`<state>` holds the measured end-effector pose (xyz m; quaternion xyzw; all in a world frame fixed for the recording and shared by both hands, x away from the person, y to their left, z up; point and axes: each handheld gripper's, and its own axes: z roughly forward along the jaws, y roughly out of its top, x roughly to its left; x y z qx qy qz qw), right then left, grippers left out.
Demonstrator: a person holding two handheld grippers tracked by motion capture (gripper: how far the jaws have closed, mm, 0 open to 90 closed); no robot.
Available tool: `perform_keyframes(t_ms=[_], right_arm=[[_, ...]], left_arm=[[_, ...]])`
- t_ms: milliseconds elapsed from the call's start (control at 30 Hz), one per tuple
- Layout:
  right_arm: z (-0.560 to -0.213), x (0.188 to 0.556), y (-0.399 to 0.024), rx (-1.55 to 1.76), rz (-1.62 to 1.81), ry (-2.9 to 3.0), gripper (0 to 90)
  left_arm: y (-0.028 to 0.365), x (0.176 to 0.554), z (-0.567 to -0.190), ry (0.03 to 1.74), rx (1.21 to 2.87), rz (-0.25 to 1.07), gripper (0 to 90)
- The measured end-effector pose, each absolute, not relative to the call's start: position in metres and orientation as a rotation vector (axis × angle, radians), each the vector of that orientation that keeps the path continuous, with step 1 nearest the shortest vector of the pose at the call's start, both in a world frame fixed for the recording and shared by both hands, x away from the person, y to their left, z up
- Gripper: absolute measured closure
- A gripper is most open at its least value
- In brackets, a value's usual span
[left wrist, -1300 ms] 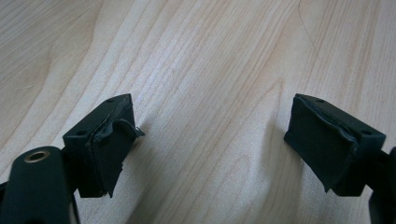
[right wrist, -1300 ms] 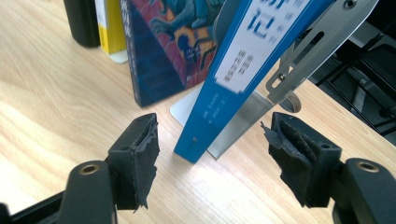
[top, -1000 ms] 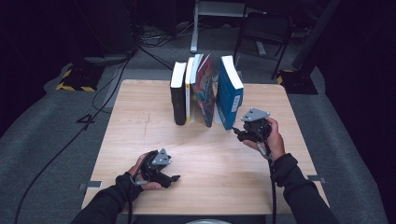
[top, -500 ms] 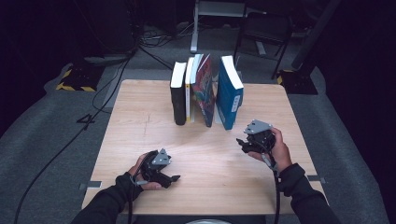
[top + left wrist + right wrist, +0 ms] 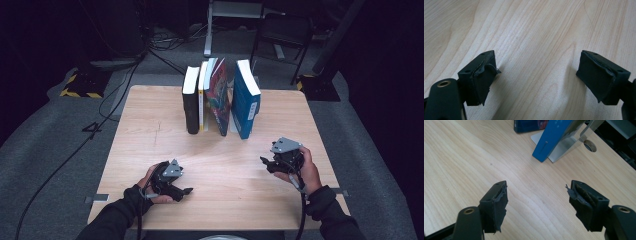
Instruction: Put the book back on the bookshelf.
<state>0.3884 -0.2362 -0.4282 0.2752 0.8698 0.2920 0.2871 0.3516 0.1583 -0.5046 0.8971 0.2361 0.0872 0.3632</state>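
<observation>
My two black grippers [image 5: 187, 190] [image 5: 263, 161], grey three-cornered plates on top, frayed dark rubber pads [image 5: 499, 202], brass-ringed screw holes, trailing black cables, my dark sleeves [image 5: 115, 220].

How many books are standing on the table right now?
4, in one row at the table's far edge: a black book leftmost, a white-and-yellow book, a colourful leaning book, and a blue book rightmost. Thinner ones could be hidden between.
</observation>
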Motion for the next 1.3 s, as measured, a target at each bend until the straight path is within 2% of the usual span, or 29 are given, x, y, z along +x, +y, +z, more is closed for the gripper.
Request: perform_keyframes(t_ms=[667, 1300], right_arm=[[-0.454, 0.362, -0.264, 0.725, 0.757, 2.348, 30.7], [-0.484, 0.348, -0.304, 0.84, 0.805, 2.37, 27.2]], left_arm=[[0.158, 0.351, -0.505, 0.609, 2.309, 0.225, 15.9], [0.158, 0.351, -0.505, 0.612, 2.308, 0.226, 15.9]])
